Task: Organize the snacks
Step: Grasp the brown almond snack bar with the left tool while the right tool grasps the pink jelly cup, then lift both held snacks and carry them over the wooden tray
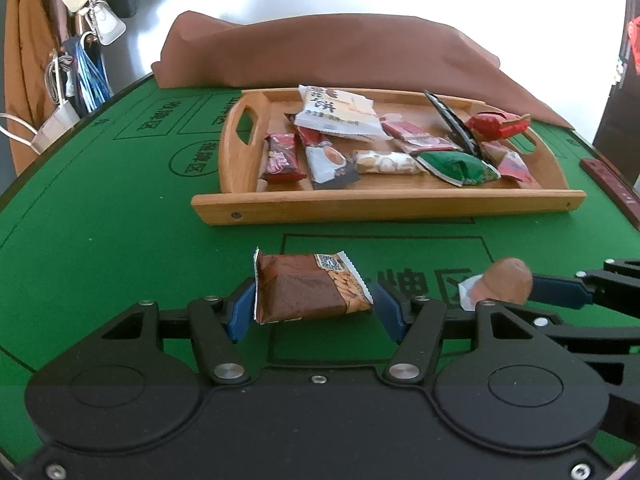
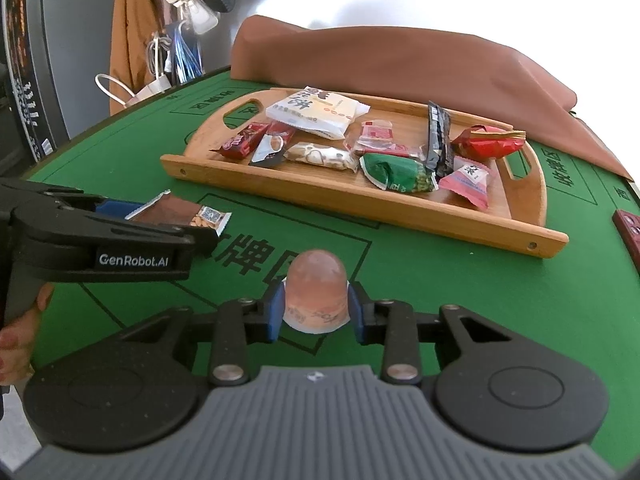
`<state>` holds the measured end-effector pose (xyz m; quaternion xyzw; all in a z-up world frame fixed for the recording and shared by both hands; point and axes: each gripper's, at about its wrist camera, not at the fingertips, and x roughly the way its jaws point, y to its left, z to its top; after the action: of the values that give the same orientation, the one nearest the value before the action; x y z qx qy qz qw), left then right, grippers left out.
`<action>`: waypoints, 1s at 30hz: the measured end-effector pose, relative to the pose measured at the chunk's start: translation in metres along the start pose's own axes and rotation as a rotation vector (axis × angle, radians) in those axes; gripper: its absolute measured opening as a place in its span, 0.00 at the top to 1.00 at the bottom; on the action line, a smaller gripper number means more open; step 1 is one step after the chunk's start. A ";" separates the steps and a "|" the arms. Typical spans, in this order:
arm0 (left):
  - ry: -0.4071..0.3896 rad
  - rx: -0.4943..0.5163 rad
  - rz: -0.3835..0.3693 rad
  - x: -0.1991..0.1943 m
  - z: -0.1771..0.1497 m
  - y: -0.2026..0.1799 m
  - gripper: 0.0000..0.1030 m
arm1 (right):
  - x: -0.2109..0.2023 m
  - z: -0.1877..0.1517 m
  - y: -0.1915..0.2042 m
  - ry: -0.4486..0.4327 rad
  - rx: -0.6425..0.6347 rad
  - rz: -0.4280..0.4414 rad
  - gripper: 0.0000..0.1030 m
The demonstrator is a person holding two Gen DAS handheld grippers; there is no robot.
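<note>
Landmark is the rectangular wooden tray with cut-out handles [image 1: 384,202]: it sits on the green felt game table [image 1: 100,216], long near rail facing both grippers, raised rails all round. A strip of bare felt runs between that near rail and the grippers; more bare felt lies left of the tray's left handle. Directly behind the tray a rumpled brown cloth [image 1: 340,52] touches or nearly touches the far rail. A dark red strip [image 1: 612,184] lies at the table edge right of the tray. Tray floor is mostly covered by wrapped snacks: white cracker packet [image 1: 340,114] at the back left, green pouch [image 1: 458,166] and pink packet [image 2: 470,180] toward the near right, red wrapper [image 2: 490,142] at the right end, black sachet [image 2: 438,136] propped on edge. Left gripper [image 1: 314,306] is level, low over the felt in front of the tray, fingers pointing at it, jaws clamped on the ends of a brown almond-print snack bar wrapper [image 1: 308,288]. Right gripper [image 2: 314,308] is just beside it to the right, same heading, jaws closed on the sides of a brown dome-shaped jelly cup [image 2: 316,292]. Both held snacks are short of the tray's near rail.
</note>
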<state>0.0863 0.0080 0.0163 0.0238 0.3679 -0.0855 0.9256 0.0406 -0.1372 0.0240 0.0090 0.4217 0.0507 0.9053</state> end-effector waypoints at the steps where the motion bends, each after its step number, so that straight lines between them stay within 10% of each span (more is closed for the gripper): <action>1: 0.002 0.004 -0.001 -0.001 -0.001 -0.001 0.41 | 0.000 0.000 -0.001 0.000 0.001 -0.001 0.62; 18: -0.019 0.035 0.030 -0.001 -0.005 -0.004 0.33 | 0.008 0.003 0.008 -0.029 -0.043 -0.034 0.47; 26: 0.001 0.007 0.017 0.010 -0.002 -0.003 0.28 | 0.010 0.002 0.010 -0.012 -0.040 -0.046 0.59; 30: -0.012 0.016 0.013 0.007 -0.002 -0.008 0.49 | 0.010 0.003 0.011 -0.007 -0.029 -0.043 0.59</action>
<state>0.0890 -0.0009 0.0103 0.0331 0.3616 -0.0824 0.9281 0.0485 -0.1256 0.0191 -0.0130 0.4181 0.0374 0.9076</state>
